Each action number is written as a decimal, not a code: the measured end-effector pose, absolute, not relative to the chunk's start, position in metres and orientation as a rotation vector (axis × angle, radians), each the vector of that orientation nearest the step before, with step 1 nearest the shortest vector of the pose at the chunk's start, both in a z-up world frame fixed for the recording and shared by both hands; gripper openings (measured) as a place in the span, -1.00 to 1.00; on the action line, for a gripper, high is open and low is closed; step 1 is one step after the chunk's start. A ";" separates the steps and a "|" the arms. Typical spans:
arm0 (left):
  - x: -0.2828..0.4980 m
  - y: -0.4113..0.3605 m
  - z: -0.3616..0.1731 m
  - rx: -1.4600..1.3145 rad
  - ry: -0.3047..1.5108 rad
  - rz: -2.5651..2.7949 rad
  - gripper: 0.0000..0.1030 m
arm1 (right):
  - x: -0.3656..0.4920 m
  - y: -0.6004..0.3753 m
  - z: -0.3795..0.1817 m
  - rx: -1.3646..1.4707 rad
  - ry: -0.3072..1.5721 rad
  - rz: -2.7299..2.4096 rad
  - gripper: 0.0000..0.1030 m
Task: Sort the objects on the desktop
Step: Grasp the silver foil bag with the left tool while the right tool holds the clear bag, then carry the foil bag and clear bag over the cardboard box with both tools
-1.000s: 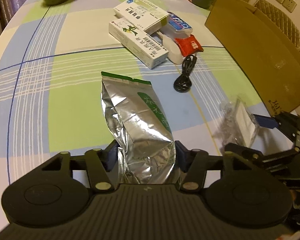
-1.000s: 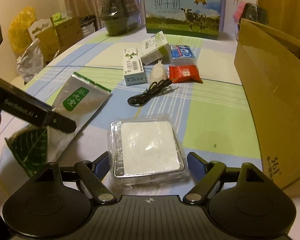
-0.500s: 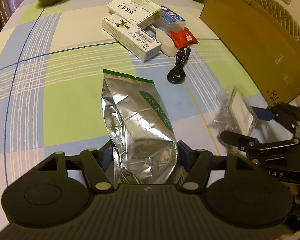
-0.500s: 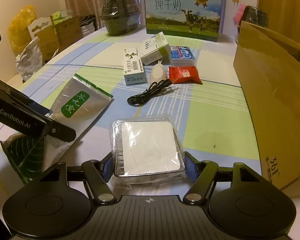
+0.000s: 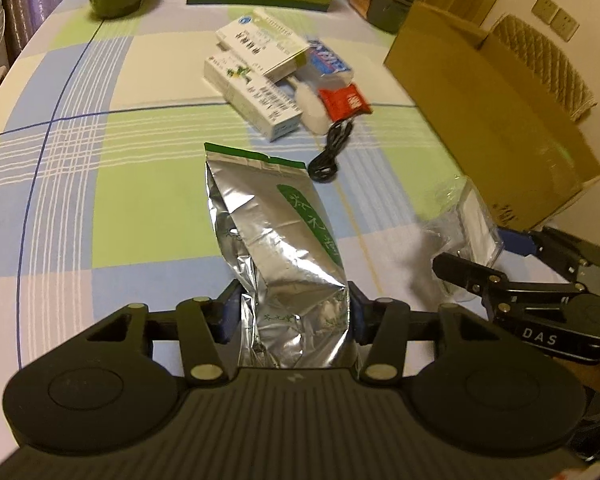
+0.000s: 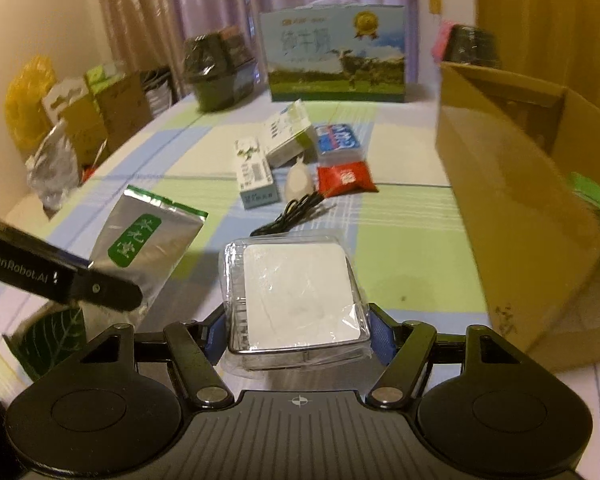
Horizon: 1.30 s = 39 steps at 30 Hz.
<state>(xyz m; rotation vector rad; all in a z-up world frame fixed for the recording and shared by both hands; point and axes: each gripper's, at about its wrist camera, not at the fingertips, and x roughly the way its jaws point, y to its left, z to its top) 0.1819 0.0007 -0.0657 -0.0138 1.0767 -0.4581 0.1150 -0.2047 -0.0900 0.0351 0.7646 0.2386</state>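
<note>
Both grippers have closed on their loads and are lifting them off the worktop (image 5: pixel 148 208). The left gripper (image 5: pixel 294 312) has its blue pads pressed into the crumpled lower end of the silver foil pouch (image 5: pixel 276 236); a second ago the jaws stood slightly wider around it, and now the foil is pinched and the pouch tilts up, its green-edged top pointing toward 12 o'clock. The right gripper (image 6: pixel 298 332) is clamped on the clear-wrapped white square pack (image 6: pixel 296 296); a second ago the pack lay flat between open fingers, now it sits squeezed between them and looks raised, with the camera higher and the far objects blurred by motion.

From the left wrist view, the right gripper shows at 3 o'clock with the wrapped pack standing on edge just in front of the cardboard box (image 5: pixel 492 120). From the right wrist view, the box fills the 2 o'clock side, its open top showing something green inside.

Still on the worktop toward 12 o'clock are two white medicine cartons (image 5: pixel 256 76), a blue pack (image 6: pixel 338 140), a red sachet (image 6: pixel 346 178), a white pouch-like item and a black cable (image 5: pixel 332 152).

I judge the grasp stage finished for both hands; the carry to the box seems to be the step in hand, with the small cluster left to sort.
</note>
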 end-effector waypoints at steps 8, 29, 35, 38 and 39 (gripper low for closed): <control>0.157 -0.017 -0.036 -0.053 1.033 -0.484 -0.10 | 0.088 -0.223 -0.056 0.066 0.708 0.187 0.28; 0.146 -0.160 0.035 0.021 0.910 -0.710 -0.10 | 0.073 -0.345 0.021 0.088 0.534 -0.033 0.28; 0.154 -0.198 0.040 0.048 0.899 -0.755 -0.10 | 0.077 -0.372 0.021 0.096 0.528 -0.061 0.28; 0.160 -0.214 0.043 0.052 0.894 -0.765 -0.10 | 0.081 -0.383 0.021 0.101 0.526 -0.072 0.28; 0.163 -0.220 0.043 0.051 0.893 -0.768 -0.10 | 0.082 -0.388 0.021 0.104 0.524 -0.076 0.28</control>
